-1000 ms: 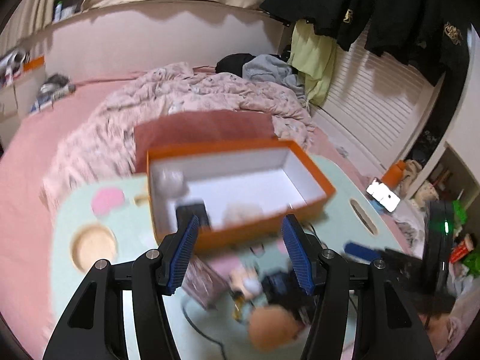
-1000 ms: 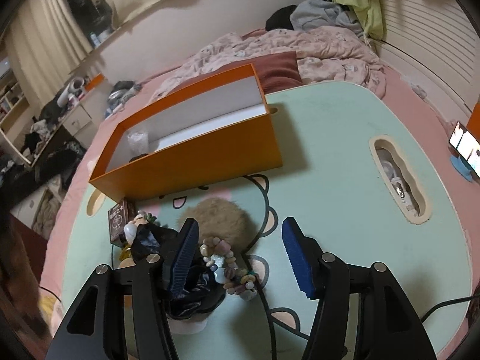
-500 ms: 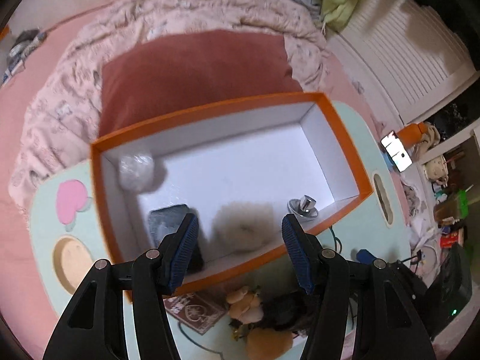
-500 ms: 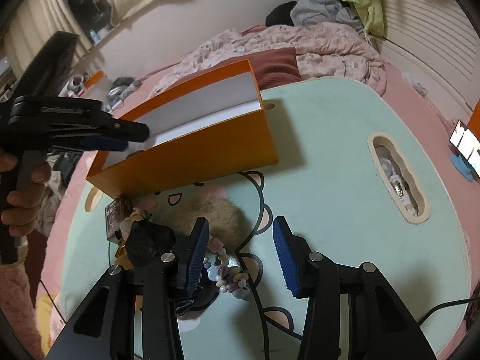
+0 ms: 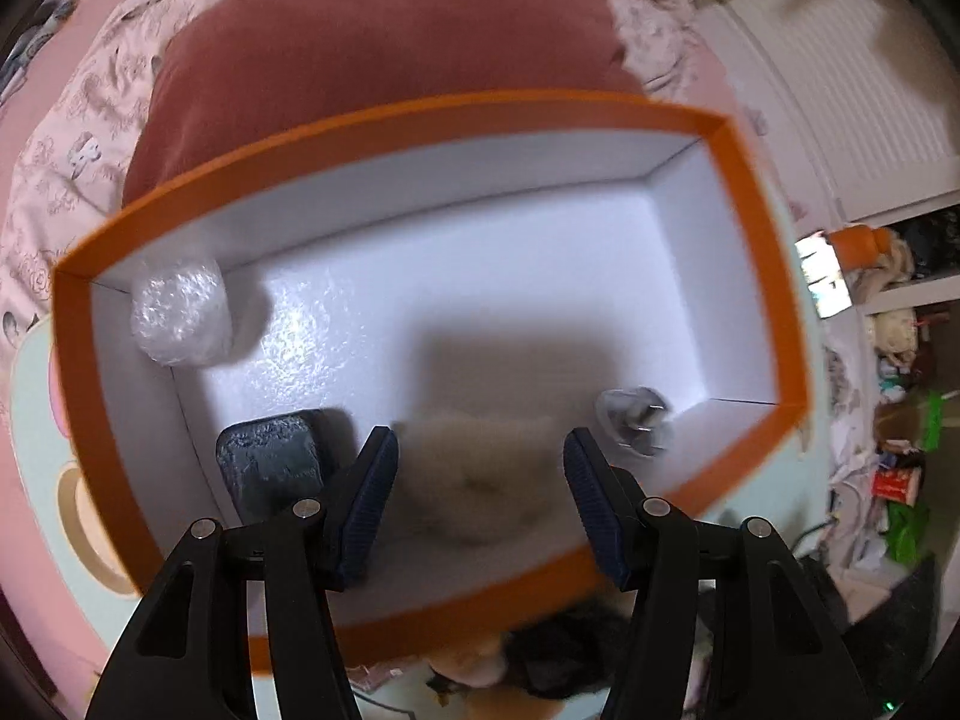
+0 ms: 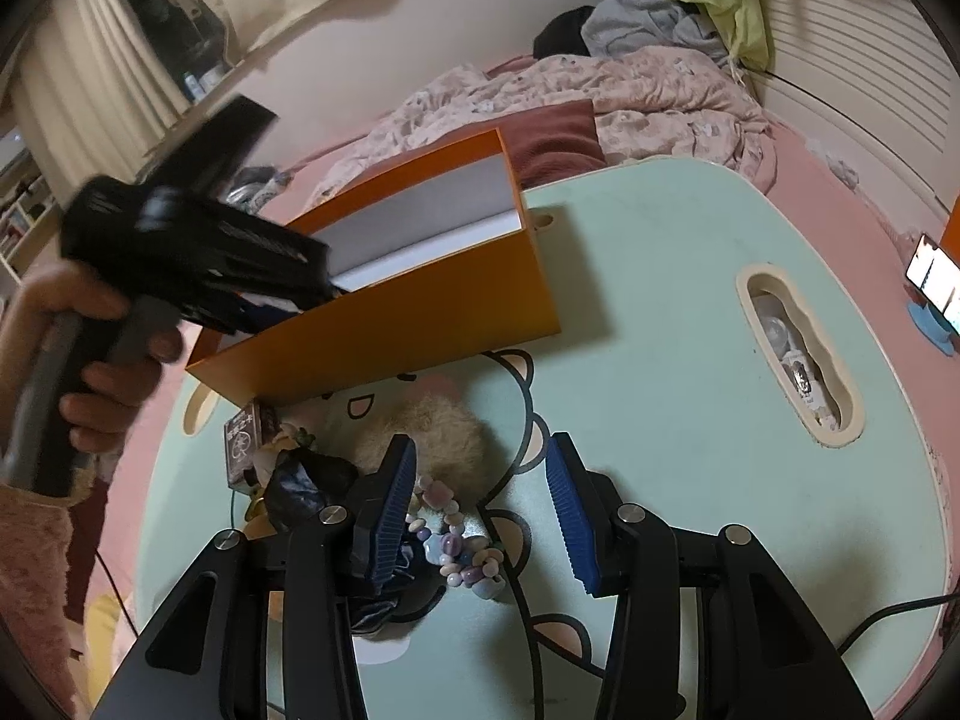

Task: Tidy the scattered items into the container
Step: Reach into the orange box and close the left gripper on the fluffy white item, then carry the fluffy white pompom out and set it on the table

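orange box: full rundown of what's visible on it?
The orange box is an open, lidless rectangular carton, cardboard by the look, orange outside and on the rim, white inside. It sits upright on the mint table. Inside lie a bubble-wrapped bundle, a dark block, a fluffy beige puff and a small shiny metal piece. The left gripper hangs open over it.

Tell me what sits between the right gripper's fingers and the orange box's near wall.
In the right wrist view, the bead bracelet lies just ahead of the right gripper, then the tan fur pompom on the table, short of the orange box.
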A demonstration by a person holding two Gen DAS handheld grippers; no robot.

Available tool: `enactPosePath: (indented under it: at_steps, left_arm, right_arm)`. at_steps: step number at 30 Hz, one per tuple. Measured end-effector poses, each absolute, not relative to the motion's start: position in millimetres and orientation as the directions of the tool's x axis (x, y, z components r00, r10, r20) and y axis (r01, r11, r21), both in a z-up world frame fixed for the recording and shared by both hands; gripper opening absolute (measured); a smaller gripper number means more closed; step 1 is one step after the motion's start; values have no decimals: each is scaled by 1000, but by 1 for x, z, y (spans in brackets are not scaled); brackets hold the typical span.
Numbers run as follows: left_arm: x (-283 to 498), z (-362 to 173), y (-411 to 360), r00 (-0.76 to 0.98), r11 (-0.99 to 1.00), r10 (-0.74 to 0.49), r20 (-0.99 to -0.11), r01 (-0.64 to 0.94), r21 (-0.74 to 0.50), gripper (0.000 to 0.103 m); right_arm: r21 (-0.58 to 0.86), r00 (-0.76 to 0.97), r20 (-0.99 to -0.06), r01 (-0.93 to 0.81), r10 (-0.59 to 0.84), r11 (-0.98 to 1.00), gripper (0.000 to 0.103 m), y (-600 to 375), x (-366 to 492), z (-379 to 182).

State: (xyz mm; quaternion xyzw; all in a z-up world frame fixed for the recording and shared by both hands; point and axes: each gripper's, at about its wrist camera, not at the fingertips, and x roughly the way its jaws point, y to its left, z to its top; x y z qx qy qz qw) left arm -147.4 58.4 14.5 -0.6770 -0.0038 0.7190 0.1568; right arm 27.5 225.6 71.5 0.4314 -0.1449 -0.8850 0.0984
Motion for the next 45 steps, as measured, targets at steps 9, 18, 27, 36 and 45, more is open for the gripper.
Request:
enactPosePath:
  at_steps: [9, 18, 27, 36, 45]
  left_arm:
    - [-137, 21, 52, -115, -947, 246, -962, -238, -214, 43]
    - [-88, 111, 32, -350, -886, 434, -830, -332, -323, 43]
    - [-9, 90, -15, -390, -896, 436, -811, -273, -350, 44]
    - [44, 48, -34, -410, -917, 396, -821, -225, -330, 44]
    - [67, 41, -20, -543, -943, 324, -775, -252, -218, 60]
  right_arm:
    - [336, -605, -740, 47, -294, -941, 45, 225, 28, 71]
    - [345, -597, -745, 37, -298, -938, 45, 225, 27, 70]
    - [342, -602, -744, 30, -290, -939, 45, 228, 27, 70]
    - [325, -603, -747, 34, -279, -945, 45, 227, 28, 72]
    - [332, -661, -692, 66, -290, -941, 45, 222, 31, 98]
